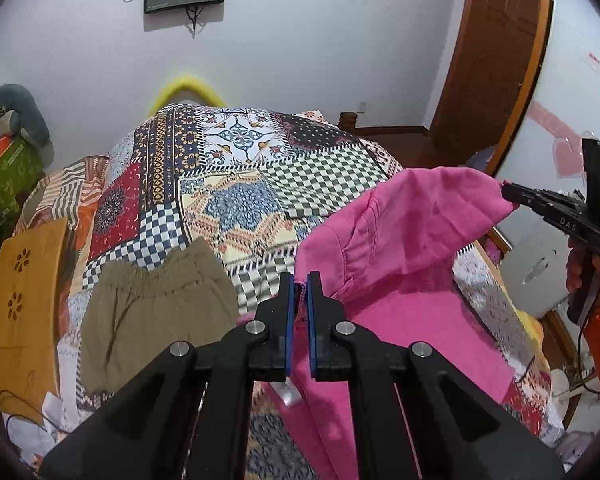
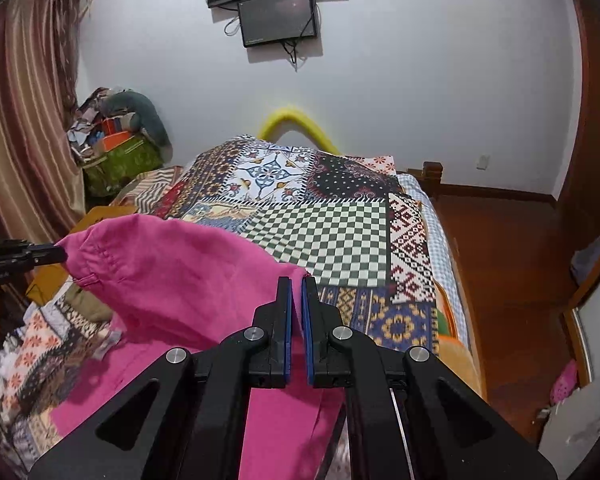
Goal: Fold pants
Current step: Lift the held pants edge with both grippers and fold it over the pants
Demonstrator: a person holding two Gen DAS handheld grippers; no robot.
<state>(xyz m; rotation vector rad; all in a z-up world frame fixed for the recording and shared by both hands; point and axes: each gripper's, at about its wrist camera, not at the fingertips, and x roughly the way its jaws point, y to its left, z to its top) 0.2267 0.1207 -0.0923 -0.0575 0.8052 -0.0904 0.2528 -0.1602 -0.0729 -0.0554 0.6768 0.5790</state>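
Left hand-held gripper [image 1: 299, 280]: lower centre of the left wrist view, clamped on one edge of the pink pants [image 1: 400, 240].
Right hand-held gripper [image 2: 297, 284]: lower centre of the right wrist view, pinching the opposite edge.
Pink pants: stretched between both, lifted above the bed [image 1: 236, 168], lower part draping down.
Khaki shorts [image 1: 156, 312]: lower left, flat on the patchwork bedspread.
Wooden board [image 1: 24, 304]: far left edge.
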